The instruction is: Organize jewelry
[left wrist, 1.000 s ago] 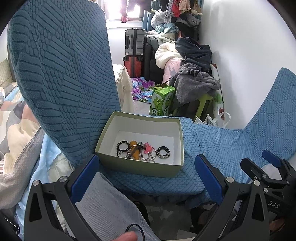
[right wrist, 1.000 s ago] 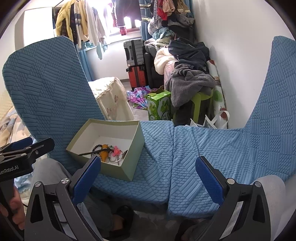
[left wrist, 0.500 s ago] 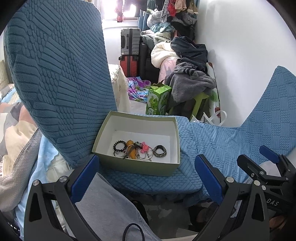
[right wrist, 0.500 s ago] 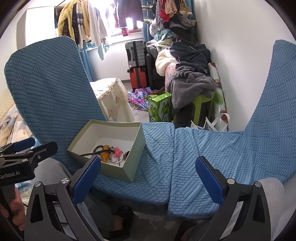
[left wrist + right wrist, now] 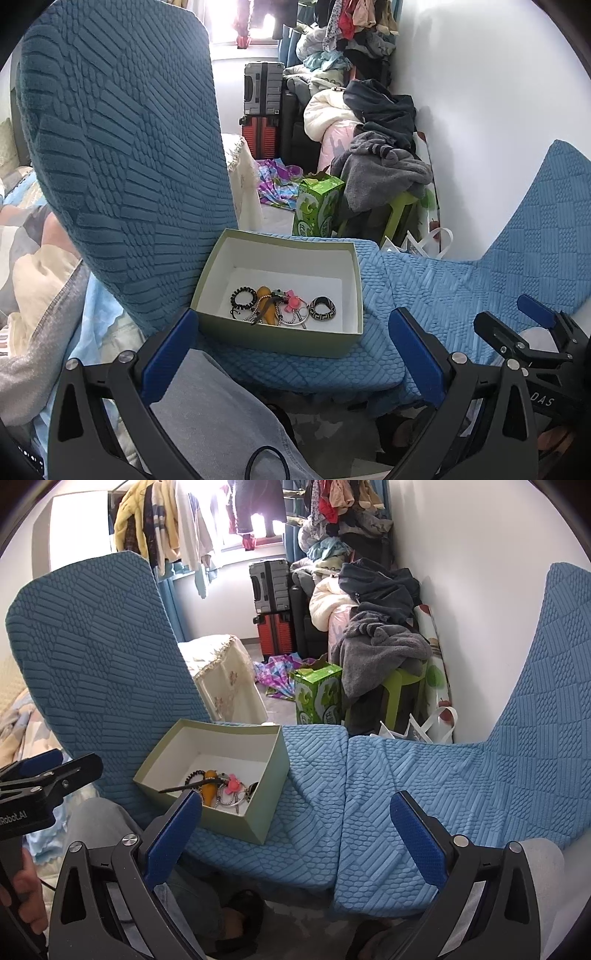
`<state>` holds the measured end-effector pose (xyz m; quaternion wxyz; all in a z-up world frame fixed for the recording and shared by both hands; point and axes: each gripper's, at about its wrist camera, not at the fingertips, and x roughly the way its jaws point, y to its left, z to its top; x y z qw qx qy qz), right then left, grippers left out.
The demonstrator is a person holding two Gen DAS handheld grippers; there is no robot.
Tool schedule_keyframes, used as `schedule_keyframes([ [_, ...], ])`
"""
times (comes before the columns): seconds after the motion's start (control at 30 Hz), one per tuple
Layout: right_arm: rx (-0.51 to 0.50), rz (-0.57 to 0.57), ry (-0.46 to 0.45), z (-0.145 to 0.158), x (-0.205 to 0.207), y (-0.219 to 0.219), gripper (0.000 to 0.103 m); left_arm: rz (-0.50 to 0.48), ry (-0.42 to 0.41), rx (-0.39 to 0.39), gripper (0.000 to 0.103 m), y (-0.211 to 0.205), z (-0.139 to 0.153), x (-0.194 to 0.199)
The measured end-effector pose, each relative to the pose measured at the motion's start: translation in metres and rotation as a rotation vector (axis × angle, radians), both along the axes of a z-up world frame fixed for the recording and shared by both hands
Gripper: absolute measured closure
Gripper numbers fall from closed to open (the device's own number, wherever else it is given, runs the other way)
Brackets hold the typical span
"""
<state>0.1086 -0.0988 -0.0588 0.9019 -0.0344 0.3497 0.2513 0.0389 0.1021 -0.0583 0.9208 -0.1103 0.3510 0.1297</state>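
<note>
Both tongs, left tongs [image 5: 291, 350] and right tongs [image 5: 295, 827], I hold spread apart and empty at lower frame; jewelry [image 5: 282, 306] lies heaped together inside the green box [image 5: 273, 341] at centre, on the blue cushion [image 5: 406, 794]. Heaped pieces suit either gathering finished or sorting pending; I cannot tell which

Left hand-held gripper [image 5: 291, 354]: jaws spread wide, nothing between the blue pads [image 5: 166, 360]. Right hand-held gripper [image 5: 291, 836]: jaws likewise wide apart and empty. Both are level and side by side. The person's left hand [image 5: 24, 897] grips the left unit's handle.
</note>
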Motion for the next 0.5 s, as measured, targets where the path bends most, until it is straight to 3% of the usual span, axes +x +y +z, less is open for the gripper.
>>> schedule_keyframes([
  [0.5,-0.005,-0.001,0.007,-0.0003,0.0008,-0.0009,0.001,0.0,0.008,0.007,0.001,-0.0024,-0.0037,0.0051],
])
